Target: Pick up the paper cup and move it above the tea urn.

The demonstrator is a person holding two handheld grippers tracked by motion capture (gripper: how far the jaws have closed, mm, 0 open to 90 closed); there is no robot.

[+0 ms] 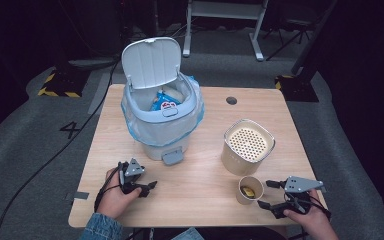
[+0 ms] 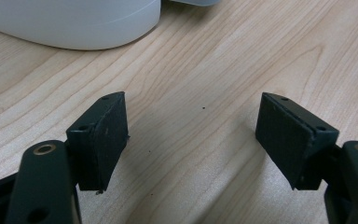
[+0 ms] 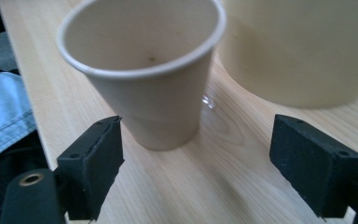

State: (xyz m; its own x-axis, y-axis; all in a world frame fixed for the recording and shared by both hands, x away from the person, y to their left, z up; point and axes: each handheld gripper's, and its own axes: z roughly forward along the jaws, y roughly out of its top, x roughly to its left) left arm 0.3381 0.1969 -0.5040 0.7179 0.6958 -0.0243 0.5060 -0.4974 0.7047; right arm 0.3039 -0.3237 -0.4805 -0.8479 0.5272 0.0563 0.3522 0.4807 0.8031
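Two grippers sit low at our near edge of the tabletop (image 1: pixel 200 170), one in each hand. Our right gripper (image 1: pixel 263 194) has its jaws spread wide, and the paper cup (image 1: pixel 250 189) stands upright just ahead of them, apart from both pads. In the right gripper view the cup (image 3: pixel 154 79) rises a little left of the middle of the gap, closer to the left pad (image 3: pixel 95 163) than to the right one, with bare wood between it and each. Something small and yellowish lies in its bottom in the high view; we cannot tell what it is.

Our left gripper (image 1: pixel 149 187) is also spread, holding nothing; in the left gripper view only wood grain lies between its pads (image 2: pixel 107 140), and the pale base of the bin (image 2: pixel 74 23) curves across the top.

Just beyond the cup, nearly touching it, stands a cream canister (image 1: pixel 248 146) with a perforated top. Farther back and to the left stands the white pedal bin (image 1: pixel 162 112), lid raised, lined with a clear bag and holding a blue wrapper (image 1: pixel 164 102).
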